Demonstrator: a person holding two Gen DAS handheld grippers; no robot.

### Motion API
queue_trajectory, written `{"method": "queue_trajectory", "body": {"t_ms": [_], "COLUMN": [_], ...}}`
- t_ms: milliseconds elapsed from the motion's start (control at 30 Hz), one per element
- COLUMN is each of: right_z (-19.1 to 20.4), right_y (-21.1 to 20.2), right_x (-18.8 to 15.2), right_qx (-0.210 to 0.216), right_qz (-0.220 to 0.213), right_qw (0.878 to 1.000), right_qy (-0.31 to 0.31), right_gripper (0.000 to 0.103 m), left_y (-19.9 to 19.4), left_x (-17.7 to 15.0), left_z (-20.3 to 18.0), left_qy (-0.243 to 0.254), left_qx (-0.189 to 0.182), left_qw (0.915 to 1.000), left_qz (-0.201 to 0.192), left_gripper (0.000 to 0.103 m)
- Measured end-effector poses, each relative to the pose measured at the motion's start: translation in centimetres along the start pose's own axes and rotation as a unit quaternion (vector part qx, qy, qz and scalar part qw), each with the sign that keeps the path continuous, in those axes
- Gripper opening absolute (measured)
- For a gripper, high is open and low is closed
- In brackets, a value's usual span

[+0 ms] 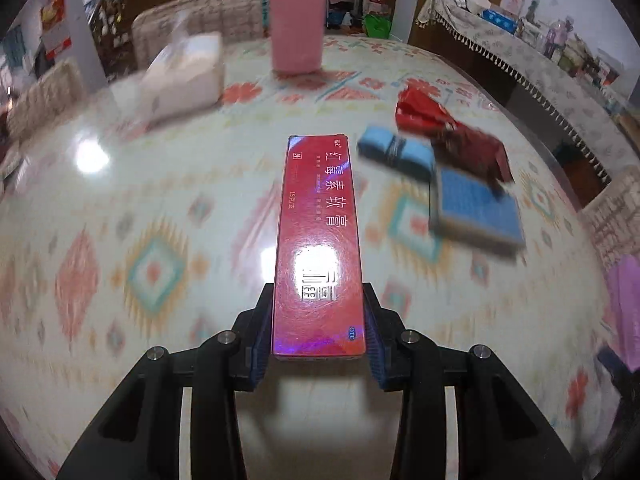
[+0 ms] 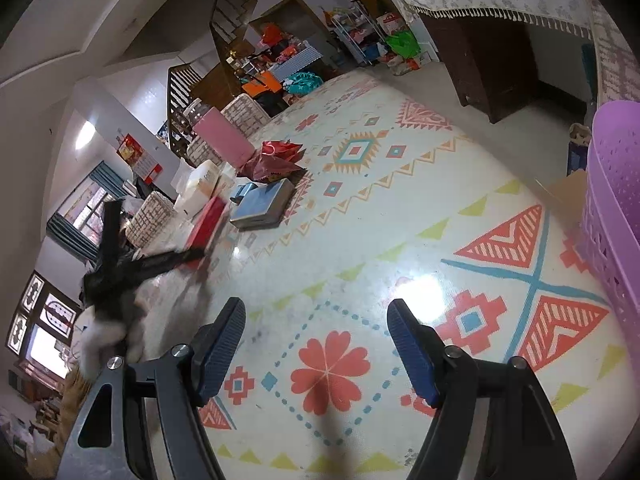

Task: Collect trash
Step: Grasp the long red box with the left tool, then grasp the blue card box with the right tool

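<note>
Patterned table (image 1: 160, 208), trash scattered: left claw (image 1: 318, 320) grips the red carton (image 1: 320, 240) by its near end.
Light, stiff cardboard, glossy; pinching its long sides suits it. Right claw (image 2: 316, 344) gapes, holding nothing, near the purple basket (image 2: 616, 200).

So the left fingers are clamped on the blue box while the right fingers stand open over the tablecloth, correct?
Not quite. The left wrist view shows the left fingers clamped on the long red box; the blue box lies untouched. The right fingers do stand open.
</note>
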State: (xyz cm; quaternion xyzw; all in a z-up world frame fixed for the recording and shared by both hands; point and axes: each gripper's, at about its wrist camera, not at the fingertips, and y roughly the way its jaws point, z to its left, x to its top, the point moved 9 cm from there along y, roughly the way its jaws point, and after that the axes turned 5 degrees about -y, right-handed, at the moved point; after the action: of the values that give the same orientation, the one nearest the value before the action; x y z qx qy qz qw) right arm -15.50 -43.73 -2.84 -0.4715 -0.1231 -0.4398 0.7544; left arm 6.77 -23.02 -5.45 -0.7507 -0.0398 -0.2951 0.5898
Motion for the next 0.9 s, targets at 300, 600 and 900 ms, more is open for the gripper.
{"method": "queue_trajectory", "body": {"t_ms": [300, 600, 900], "right_z": [0.8, 2.6, 9.0], "right_y": [0.5, 2.1, 7.8], "right_x": [-0.4, -1.2, 4.4], "right_qx": [-0.037, -0.064, -0.046], "right_qz": [0.004, 0.05, 0.088], "right_qw": [0.998, 0.991, 0.98], "right_qy": [-0.042, -0.105, -0.174], "right_gripper": [0.078, 0.078, 0.087], "left_y": [-2.2, -2.3, -2.5], "left_x": [-3.8, -3.6, -4.1], "left_z": [1.2, 1.5, 2.2], "left_qy": [-0.058, -0.106, -0.113], "left_qx": [-0.034, -0.072, -0.093], "left_qw": [0.9976, 0.9916, 0.9891], "left_qz": [-0.016, -0.02, -0.022], "left_gripper": [0.045, 0.046, 0.042]}}
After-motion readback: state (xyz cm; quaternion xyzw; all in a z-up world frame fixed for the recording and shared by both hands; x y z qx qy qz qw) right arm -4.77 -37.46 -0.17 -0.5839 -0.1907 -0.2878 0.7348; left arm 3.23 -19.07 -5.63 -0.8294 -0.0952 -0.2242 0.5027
